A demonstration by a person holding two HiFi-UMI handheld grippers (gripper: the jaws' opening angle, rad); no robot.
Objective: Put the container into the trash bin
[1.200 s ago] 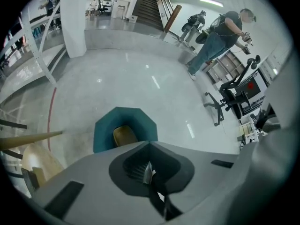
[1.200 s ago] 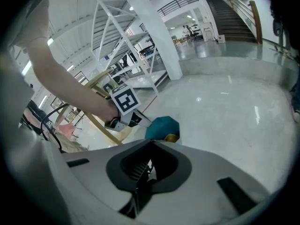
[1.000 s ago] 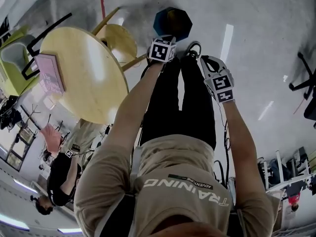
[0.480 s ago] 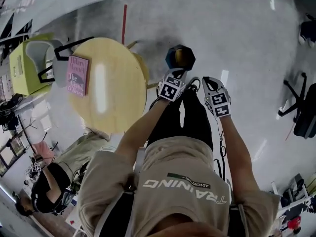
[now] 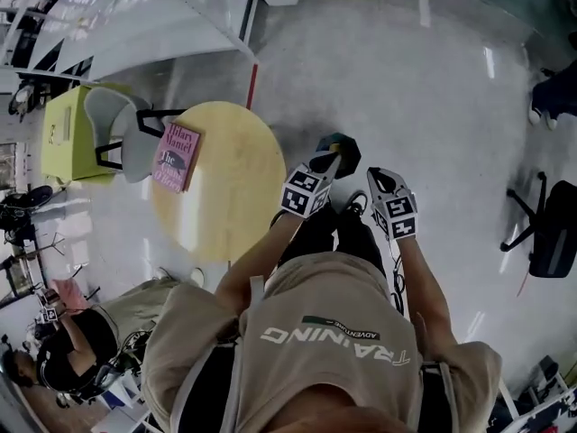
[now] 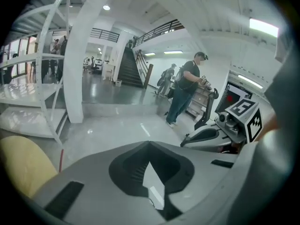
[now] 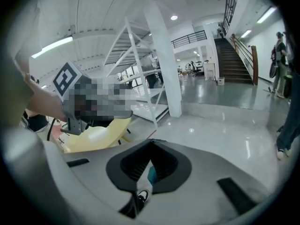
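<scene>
Round pale-yellow wooden table [image 5: 221,188] stood on the glossy grey floor [image 5: 433,106]. One pink paperback book [image 5: 177,156] lay flat on the top, near its left rim. On the floor:
- A grey-shelled chair with black frame [image 5: 117,129] was just beside the table's book side.
- A yellow-green box cabinet [image 5: 65,133] was behind that chair.
- A dark blue trash bin [image 5: 347,144] was near the table's right edge, partly covered from view.
- A black office chair [image 5: 550,233] was well apart, far right.

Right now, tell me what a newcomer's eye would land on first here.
The round yellow table at the head view's left stands out, a pink book lying near its left edge. In front of the person, the left gripper and right gripper point side by side, jaws together, toward a dark trash bin on the floor.
</scene>
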